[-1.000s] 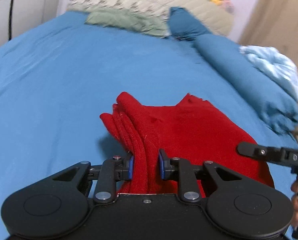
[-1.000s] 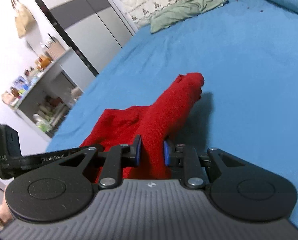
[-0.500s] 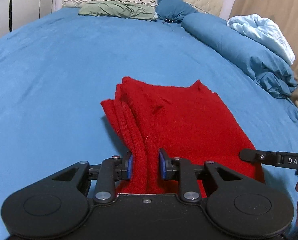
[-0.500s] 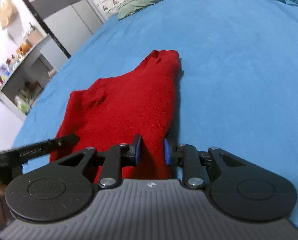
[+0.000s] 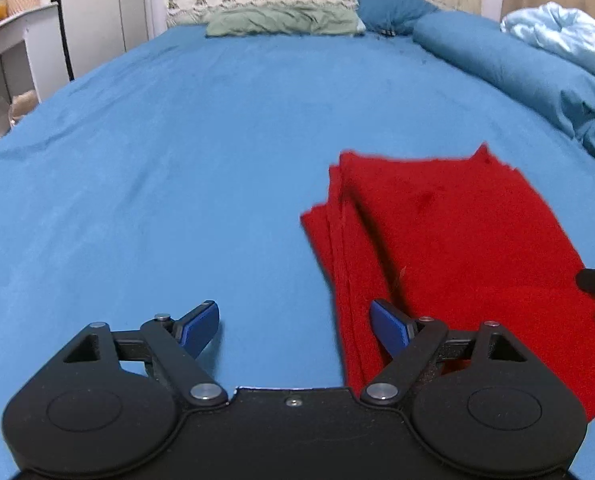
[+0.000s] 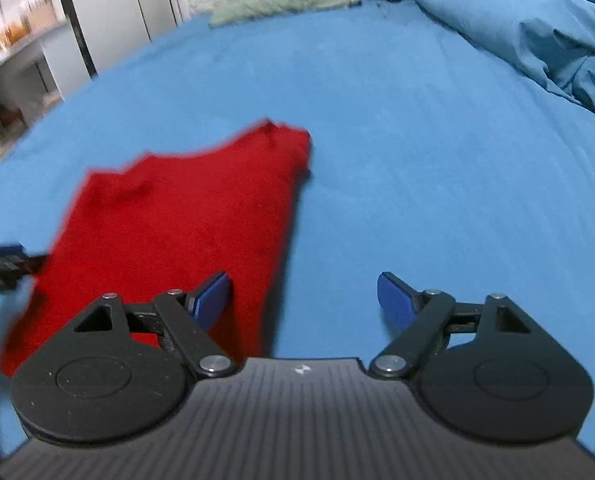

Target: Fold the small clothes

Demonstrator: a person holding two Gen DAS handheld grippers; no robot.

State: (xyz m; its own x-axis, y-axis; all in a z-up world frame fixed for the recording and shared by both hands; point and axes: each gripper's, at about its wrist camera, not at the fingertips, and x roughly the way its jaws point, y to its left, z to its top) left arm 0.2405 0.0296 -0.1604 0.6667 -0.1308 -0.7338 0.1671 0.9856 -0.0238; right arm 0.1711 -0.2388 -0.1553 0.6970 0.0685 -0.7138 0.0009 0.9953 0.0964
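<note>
Both grippers — left (image 5: pixel 294 326) and right (image 6: pixel 303 296) — are held apart, nothing gripped. The folded garment (image 5: pixel 449 248) could be snagged and unfolded by a pad (image 5: pixel 389 326) alongside.

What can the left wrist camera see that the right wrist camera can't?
Only the left wrist view shows the stacked folded edges of the red cloth and the open left gripper up close. Only the right wrist view shows the open right gripper up close and the cloth's right edge. Both show the blue bed, the green pillow, the rolled blue blanket and the cloth lying flat, held by neither.
</note>
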